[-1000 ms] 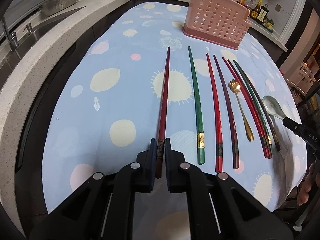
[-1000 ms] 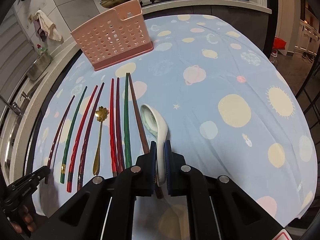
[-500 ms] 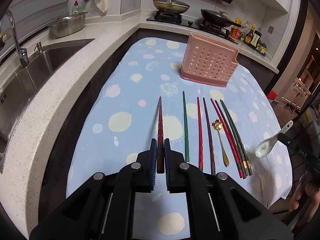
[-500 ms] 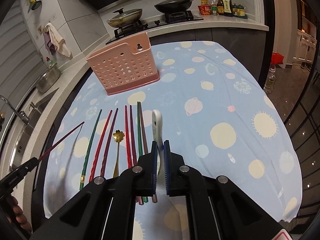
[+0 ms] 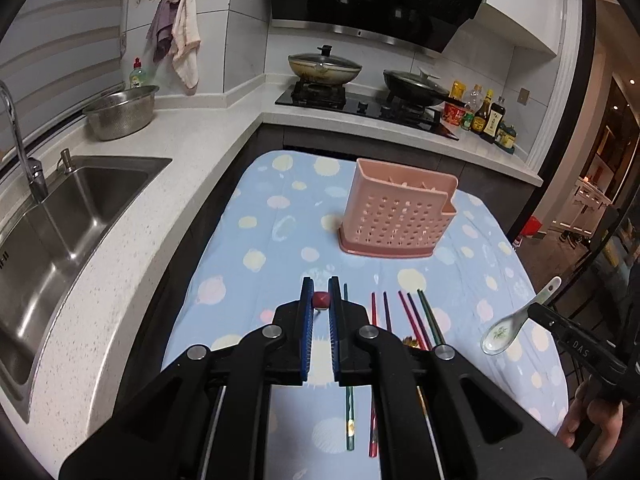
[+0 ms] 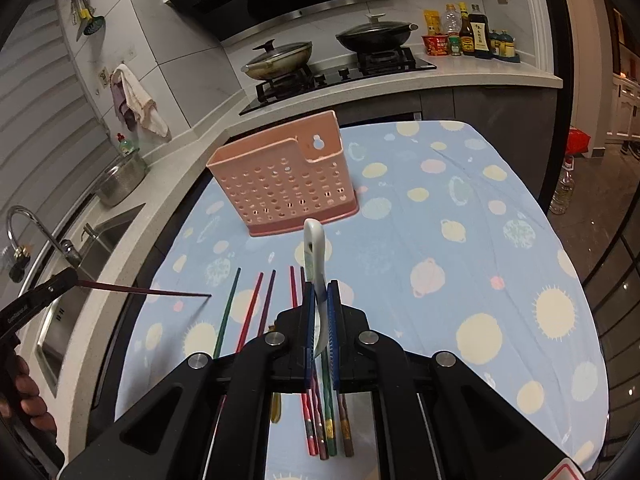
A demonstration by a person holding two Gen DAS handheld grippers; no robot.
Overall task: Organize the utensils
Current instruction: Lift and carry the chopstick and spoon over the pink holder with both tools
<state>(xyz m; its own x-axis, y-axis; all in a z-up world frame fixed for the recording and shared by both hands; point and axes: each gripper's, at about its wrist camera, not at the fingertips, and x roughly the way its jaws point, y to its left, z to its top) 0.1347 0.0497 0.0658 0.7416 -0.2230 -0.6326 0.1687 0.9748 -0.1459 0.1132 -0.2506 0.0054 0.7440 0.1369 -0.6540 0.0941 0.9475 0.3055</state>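
Observation:
My left gripper (image 5: 320, 300) is shut on a dark red chopstick (image 5: 320, 300), seen end-on; in the right wrist view the chopstick (image 6: 148, 290) sticks out level above the table's left side. My right gripper (image 6: 320, 300) is shut on the white ceramic spoon (image 6: 314, 248), held up in the air; it also shows in the left wrist view (image 5: 516, 322). The pink perforated utensil holder (image 5: 396, 216) stands upright at the far middle of the table, also in the right wrist view (image 6: 282, 178). Several chopsticks (image 6: 230, 312) and a gold spoon lie in a row on the cloth.
The table has a light blue patterned cloth (image 6: 460, 240). A steel sink (image 5: 60, 216) and counter with a metal bowl (image 5: 120, 112) run along the left. A stove with pans (image 5: 324, 68) and sauce bottles (image 5: 484, 116) is behind the table.
Both grippers have risen well above the table, lifting the red chopstick and the white spoon off the cloth. The views now tilt up toward the holder and the stove.

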